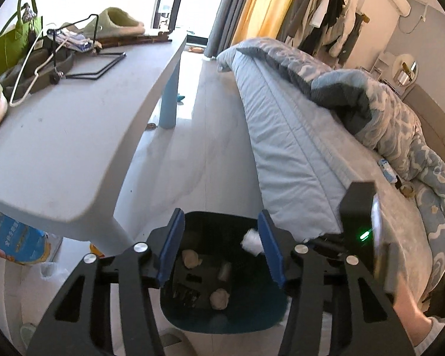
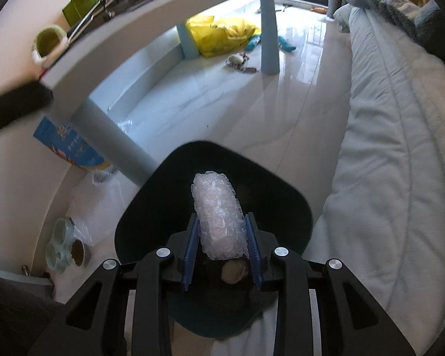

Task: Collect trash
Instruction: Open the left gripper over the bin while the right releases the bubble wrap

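Observation:
A dark trash bin [image 1: 222, 323] stands on the floor between a table and a bed, with several crumpled brownish paper balls [image 1: 191, 258] at its bottom. My left gripper [image 1: 221, 215] hangs open above the bin with nothing between its blue pads. In the right wrist view my right gripper [image 2: 222, 218] is shut on a roll of clear bubble wrap [image 2: 216, 207], held over the bin's [image 2: 281, 195] mouth. One paper ball [image 2: 234, 271] shows below the roll. A white end of the wrap [image 1: 252, 241] peeks out behind the left gripper's right finger.
A grey-white table [image 1: 83, 136] with blue legs stands left of the bin, carrying a green bag [image 1: 12, 41], hangers and slippers. A bed with a blue quilt [image 1: 296, 148] lies right. A blue package [image 2: 68, 145], pet bowls [image 2: 65, 249] and a yellow bag [image 2: 222, 34] sit on the floor.

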Motion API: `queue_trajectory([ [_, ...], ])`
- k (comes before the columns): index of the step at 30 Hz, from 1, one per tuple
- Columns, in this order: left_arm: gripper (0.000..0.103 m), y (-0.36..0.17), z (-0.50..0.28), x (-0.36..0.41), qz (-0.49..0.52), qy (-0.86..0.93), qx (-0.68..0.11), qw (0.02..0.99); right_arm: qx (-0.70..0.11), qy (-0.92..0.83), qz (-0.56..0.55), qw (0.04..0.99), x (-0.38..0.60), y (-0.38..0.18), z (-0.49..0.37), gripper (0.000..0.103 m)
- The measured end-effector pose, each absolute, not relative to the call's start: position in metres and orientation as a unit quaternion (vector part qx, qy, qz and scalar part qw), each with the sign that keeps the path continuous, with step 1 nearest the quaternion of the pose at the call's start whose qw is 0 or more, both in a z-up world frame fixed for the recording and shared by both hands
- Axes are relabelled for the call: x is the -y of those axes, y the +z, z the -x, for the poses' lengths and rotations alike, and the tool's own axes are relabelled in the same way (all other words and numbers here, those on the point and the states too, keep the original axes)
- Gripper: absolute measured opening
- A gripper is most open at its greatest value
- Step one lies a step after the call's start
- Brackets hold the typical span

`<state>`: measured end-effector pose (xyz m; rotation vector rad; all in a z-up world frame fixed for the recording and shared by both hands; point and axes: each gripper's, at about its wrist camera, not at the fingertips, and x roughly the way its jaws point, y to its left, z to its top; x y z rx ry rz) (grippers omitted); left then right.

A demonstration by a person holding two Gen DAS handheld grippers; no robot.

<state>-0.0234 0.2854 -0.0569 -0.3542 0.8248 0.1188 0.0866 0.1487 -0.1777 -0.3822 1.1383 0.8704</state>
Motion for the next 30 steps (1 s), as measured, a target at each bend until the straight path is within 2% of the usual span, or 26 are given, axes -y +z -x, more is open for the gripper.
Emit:
queue_trajectory([
  [10,0.047,-0.031,0.023,-0.281,0.178,0.046,-0.366,0.912,-0.539,0.390,0.207,0.717,-0.155,-0.203,-0.073,0.032],
  [15,0.047,-0.017,0.023,-0.277,0.176,0.046,-0.350,0.919,-0.541,0.383,0.219,0.716,-0.149,-0.206,-0.070,0.041],
  [17,0.047,-0.013,0.022,-0.274,0.175,0.046,-0.345,0.921,-0.545,0.385,0.216,0.712,-0.146,-0.205,-0.070,0.056],
  [30,0.047,0.020,0.015,-0.247,0.151,0.037,-0.318,0.935,-0.480,0.423,0.184,0.747,-0.123,-0.142,-0.070,0.056],
])
